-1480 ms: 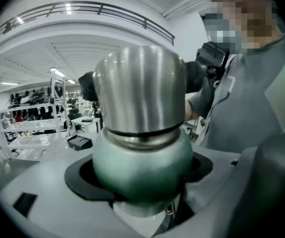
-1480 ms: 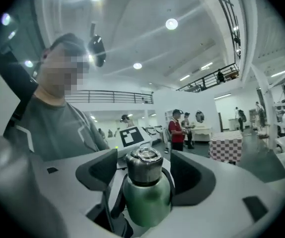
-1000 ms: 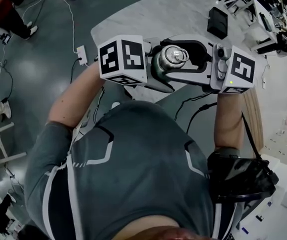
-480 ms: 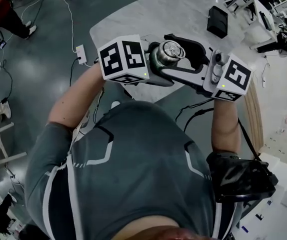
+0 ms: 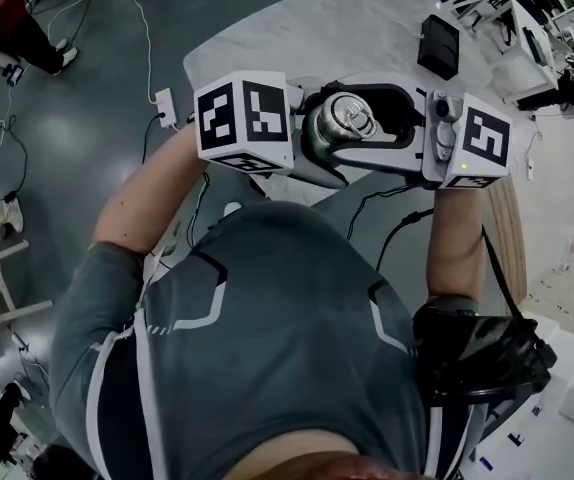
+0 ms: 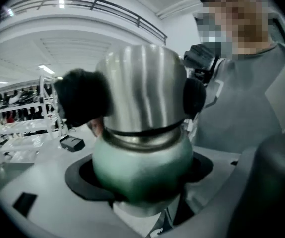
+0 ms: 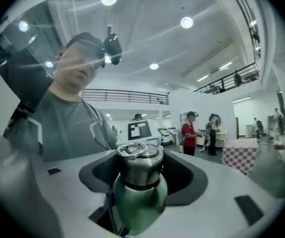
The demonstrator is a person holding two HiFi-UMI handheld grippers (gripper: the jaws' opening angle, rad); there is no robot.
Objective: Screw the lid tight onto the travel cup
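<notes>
The travel cup [image 5: 319,136] has a green body and a steel lid [image 5: 347,116] with a ring on top. It is held in the air in front of the person's chest. My left gripper [image 5: 317,148] is shut on the green body [image 6: 142,167]. From the opposite side my right gripper [image 5: 365,118] reaches in level, its jaws wide. Its black pads [image 6: 78,100] press on both sides of the lid [image 6: 142,88]. In the right gripper view the lid [image 7: 138,165] stands upright between the jaws, above the body [image 7: 140,202].
A round grey table [image 5: 297,28] lies beyond the grippers, with a black box [image 5: 435,43] on it. A power strip [image 5: 163,108] and cables lie on the floor to the left. People [image 7: 188,130] and a checkered table [image 7: 239,155] stand far off.
Half a second ago the right gripper was tilted and the cup sat slightly higher and to the left. Both grippers and the cup are now back where they were a second ago.
</notes>
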